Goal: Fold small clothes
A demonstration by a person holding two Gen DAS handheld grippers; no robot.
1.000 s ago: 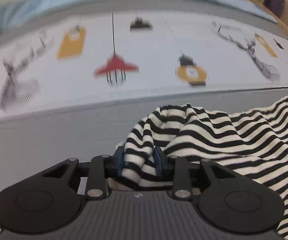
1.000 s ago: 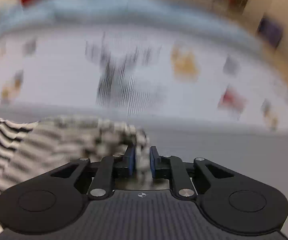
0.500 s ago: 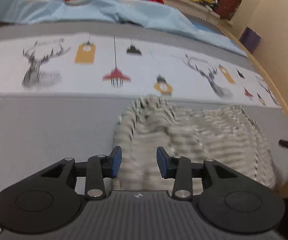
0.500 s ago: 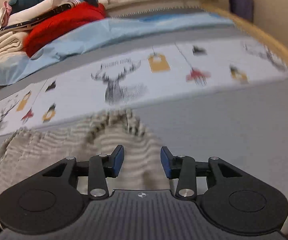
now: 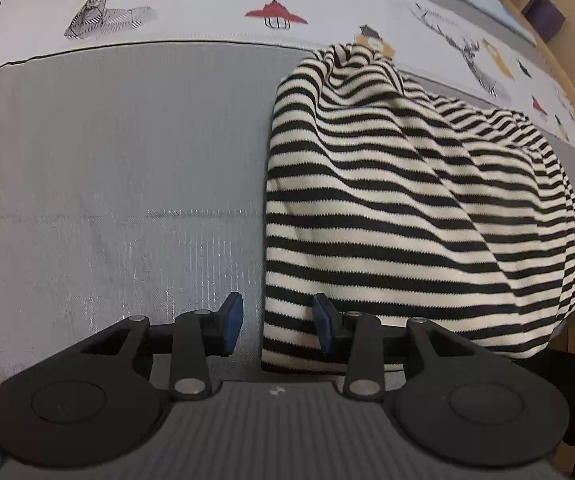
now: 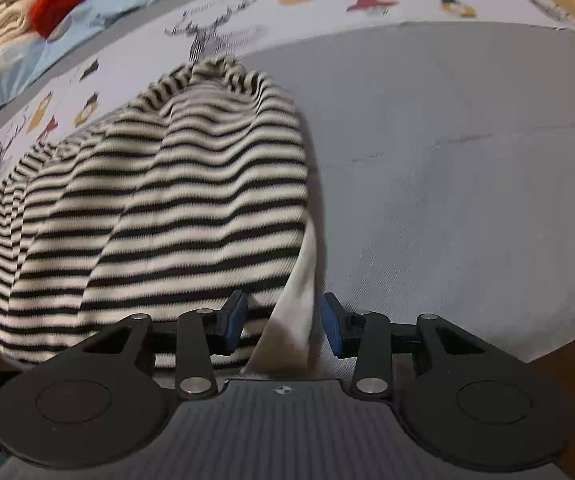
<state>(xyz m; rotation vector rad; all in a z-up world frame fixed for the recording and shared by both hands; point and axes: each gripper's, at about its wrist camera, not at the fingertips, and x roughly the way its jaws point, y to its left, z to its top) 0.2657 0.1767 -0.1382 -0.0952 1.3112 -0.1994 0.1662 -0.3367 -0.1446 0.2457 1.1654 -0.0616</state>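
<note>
Grey quilted bedspread (image 5: pixel 107 184) is carrying one black-and-white striped knit garment (image 5: pixel 399 208). Left gripper (image 5: pixel 277 326) is hovering, jaws spread, the garment's edge between them unpinched. Right gripper's (image 6: pixel 283 326) jaws are opening around its white hem corner.

We see a bed covered by a grey woven bedspread (image 5: pixel 127 168) with a white band printed with deer and lamps (image 5: pixel 207 4). A black-and-cream striped knit garment (image 5: pixel 387 208) lies crumpled on the grey part, its top reaching the band.
</note>
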